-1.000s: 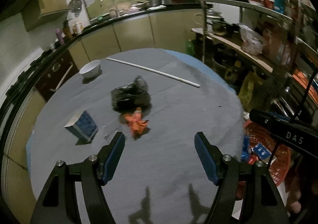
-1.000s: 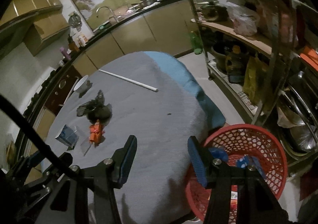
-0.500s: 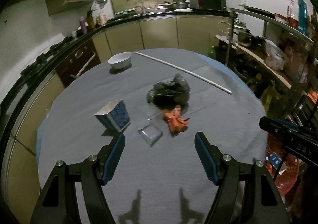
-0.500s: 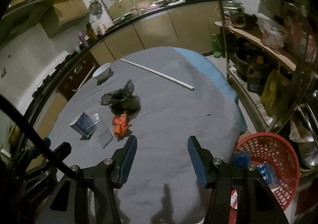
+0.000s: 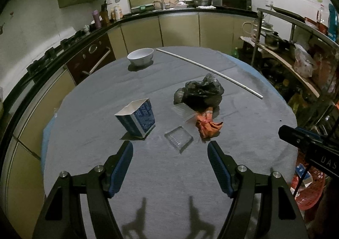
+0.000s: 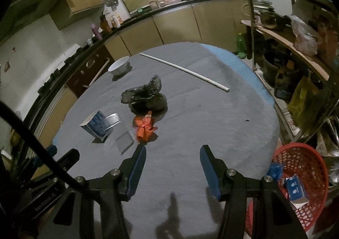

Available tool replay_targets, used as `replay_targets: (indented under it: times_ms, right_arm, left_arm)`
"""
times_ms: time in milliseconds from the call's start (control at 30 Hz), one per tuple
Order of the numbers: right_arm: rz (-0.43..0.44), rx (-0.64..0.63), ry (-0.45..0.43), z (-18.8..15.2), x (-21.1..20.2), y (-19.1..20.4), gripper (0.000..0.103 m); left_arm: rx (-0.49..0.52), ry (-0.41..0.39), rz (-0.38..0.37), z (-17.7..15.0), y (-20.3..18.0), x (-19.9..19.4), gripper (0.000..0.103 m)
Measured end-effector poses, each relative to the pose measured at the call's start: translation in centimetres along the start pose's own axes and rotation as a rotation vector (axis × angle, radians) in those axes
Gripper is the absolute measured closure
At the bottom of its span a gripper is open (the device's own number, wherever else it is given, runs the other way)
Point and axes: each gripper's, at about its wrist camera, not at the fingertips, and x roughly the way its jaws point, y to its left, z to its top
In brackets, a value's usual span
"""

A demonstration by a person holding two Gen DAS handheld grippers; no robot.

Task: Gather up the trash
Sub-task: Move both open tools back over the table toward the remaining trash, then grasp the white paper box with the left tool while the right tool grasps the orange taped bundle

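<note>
On the grey-covered round table (image 5: 169,175) lie a blue and white carton (image 5: 137,119) (image 6: 96,125), a clear plastic tray (image 5: 179,139) (image 6: 125,142), an orange crumpled wrapper (image 5: 207,125) (image 6: 145,127) and a black plastic bag (image 5: 201,92) (image 6: 146,97). My left gripper (image 5: 170,150) hovers open just short of the clear tray, nothing between its blue pads. My right gripper (image 6: 172,153) is open too, its left finger near the orange wrapper. A red mesh basket (image 6: 300,177) (image 5: 307,186) with blue boxes inside stands on the floor at the right.
A white bowl (image 5: 140,56) and a long white rod (image 5: 209,69) lie at the table's far side. Kitchen counters with a sink curve behind. Metal shelves (image 6: 296,48) loaded with pots and bags stand to the right of the table.
Both views have swung leftward across the table and levelled out. The trash pile now sits ahead of my left gripper, and the red basket has slid to the right edge.
</note>
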Motion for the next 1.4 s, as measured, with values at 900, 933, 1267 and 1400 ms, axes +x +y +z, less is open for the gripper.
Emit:
replay_targets:
  times_ms: [900,933,1267,1400]
  right_arm:
    - [0.014,-0.010,0.040,0.2,2.0,0.9,0.046]
    - [0.015,-0.009,0.040,0.2,2.0,0.9,0.046]
    - [0.053,-0.012,0.049,0.6,2.4,0.9,0.046]
    - [0.124,-0.004,0.062,1.6,3.6,0.8,0.046]
  left_arm:
    - [-0.009,0.025,0.011,0.2,0.1,1.6,0.030]
    - [-0.008,0.024,0.014,0.2,0.0,1.6,0.030]
    - [-0.028,0.041,0.007,0.5,1.3,2.4,0.030]
    - [-0.114,0.059,0.026,0.7,5.9,3.4,0.030]
